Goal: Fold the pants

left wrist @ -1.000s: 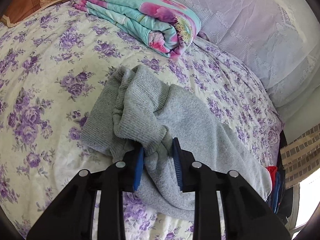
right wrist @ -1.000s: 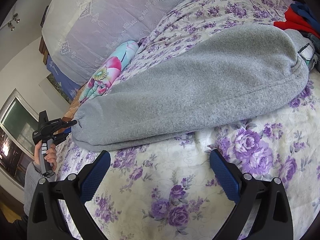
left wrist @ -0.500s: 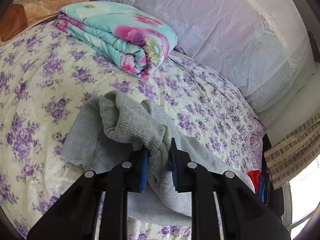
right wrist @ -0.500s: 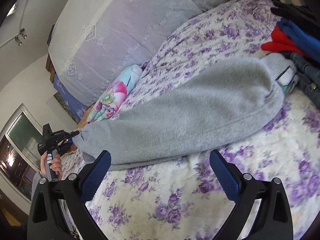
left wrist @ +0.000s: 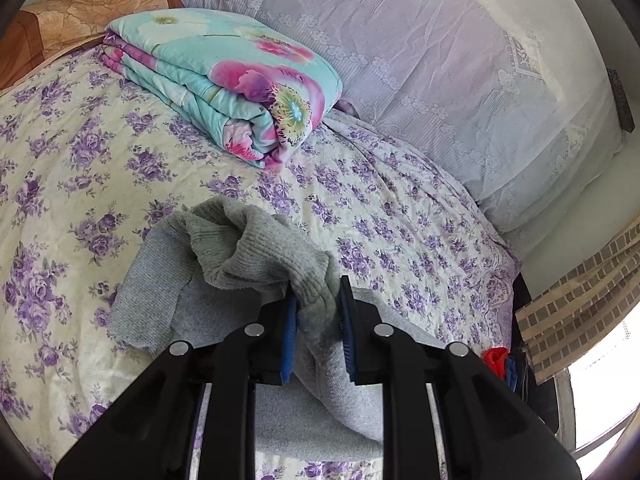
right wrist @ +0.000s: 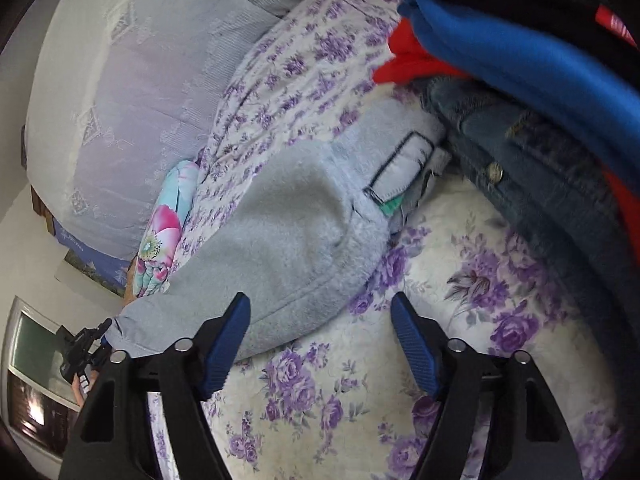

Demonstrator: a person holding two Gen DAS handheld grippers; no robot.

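the bed (left wrist: 100,184) fills both views, covered in a cream sheet printed with purple flowers, and a pale lilac lace-patterned bedding piece (left wrist: 460,80) rises along the upper right of the left wrist frame. in the right wrist view the same pale bedding takes the upper left of the frame.

the grey pants (left wrist: 248,256) lie across the middle of the bed. in the left wrist view their ribbed cuff end is bunched and raised at frame centre, with the rest of the fabric running down under the tool toward the lower edge. in the right wrist view the pants (right wrist: 280,232) stretch from the lower left up to the centre, where the waistband with a sewn label sits just beside a pile of clothes (right wrist: 520,80) in the upper right: dark denim, a blue garment and a red one.

a folded turquoise quilt (left wrist: 224,80) with pink flowers lies on the bed in the upper left of the left wrist frame, well apart from the pants. a brown pillow (left wrist: 80,16) sits behind it, in the top left corner.

the left hand-held gripper (left wrist: 318,332) is clamped on the ribbed cuff, blue pads pressing the knit from both sides.

the right hand-held gripper (right wrist: 320,344) is closing, its pads apart over the sheet. the left pad overlaps the lower edge of the pants, but whether it touches them cannot be told.
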